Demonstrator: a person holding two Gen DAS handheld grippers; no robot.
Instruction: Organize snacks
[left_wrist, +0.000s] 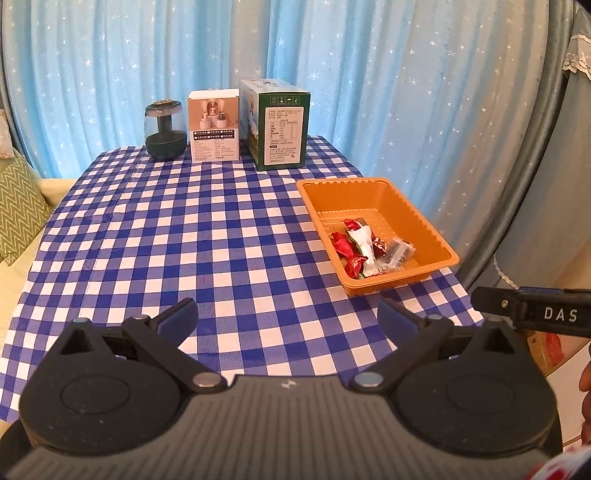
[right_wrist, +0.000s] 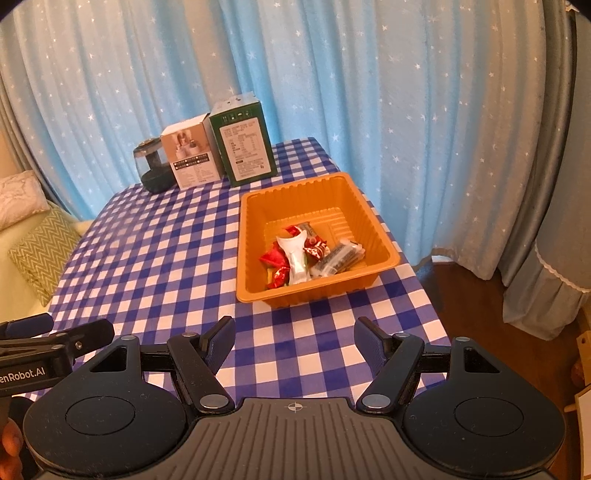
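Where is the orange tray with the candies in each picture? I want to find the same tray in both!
Left wrist view: the orange tray sits right of centre on the checked cloth, candies inside at its near end.
Right wrist view: the orange tray sits near the middle, just above the open right gripper.
Shared landmark: the green box stands at the far end of the table behind the tray in both views.

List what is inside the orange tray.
The tray holds red wrappers, a white packet and a dark clear-wrapped bar. Anything beneath the pile is hidden.
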